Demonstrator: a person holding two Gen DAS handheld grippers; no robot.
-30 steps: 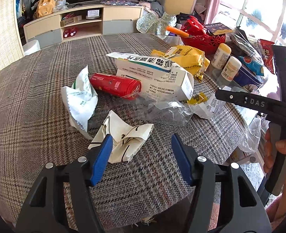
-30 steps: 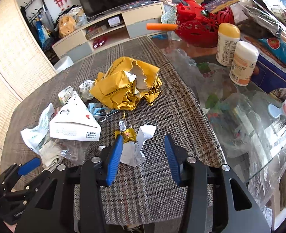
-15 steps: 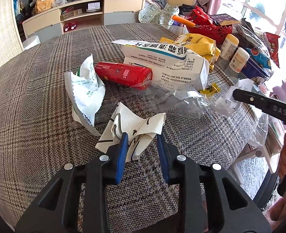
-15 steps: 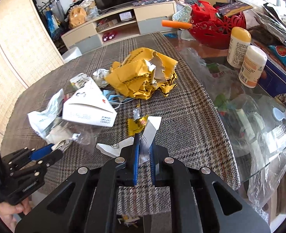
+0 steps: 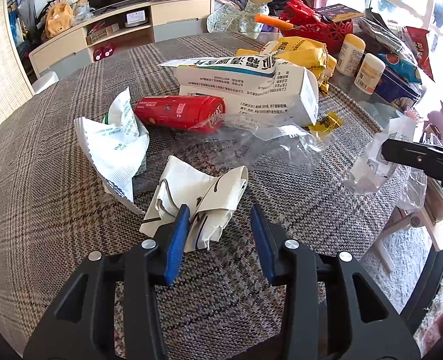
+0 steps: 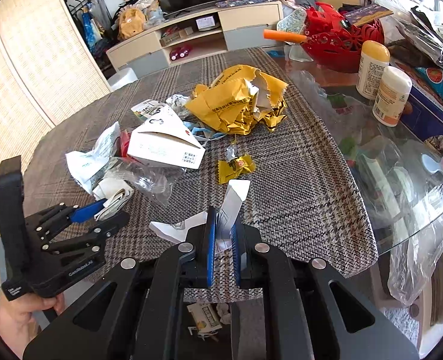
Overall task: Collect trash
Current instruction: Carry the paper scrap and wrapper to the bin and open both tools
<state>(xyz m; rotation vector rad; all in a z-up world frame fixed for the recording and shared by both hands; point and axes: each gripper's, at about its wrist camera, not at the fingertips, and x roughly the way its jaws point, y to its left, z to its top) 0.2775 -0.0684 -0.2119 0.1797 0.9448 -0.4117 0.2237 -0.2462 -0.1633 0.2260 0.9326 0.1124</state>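
1. Counter point(image 5: 56, 210), round and covered in grey-brown plaid cloth, carries the same scatter of trash as a second ago: a white printed carton point(image 5: 251, 90), a red cylindrical tube point(image 5: 176, 112), a crumpled yellow foil bag point(image 6: 239, 102), a clear plastic wrapper point(image 5: 275, 147) and a small yellow candy wrapper point(image 6: 236, 166) have not shifted.

2. Right claw point(image 6: 223, 240) has gone from spread to pressed together on the white folded paper scrap point(image 6: 235, 201) within the last second. The scrap now stands up between the blue pads, its top end clear of the cloth, so this piece looks secured and ready to carry off.

3. Left claw point(image 5: 218, 240) closed partway around the cream crumpled paper wrapper with brown lines point(image 5: 197, 195) and its jaws are now opening again. Only the left pad touches the wrapper; the right pad stands apart from it over bare cloth. The wrapper lies on the counter just ahead of the claw, not gripped.

4. Judged from this, one piece is collected and the left side's grasp has failed or been abandoned; it probably needs re-centring over the wrapper before another squeeze.
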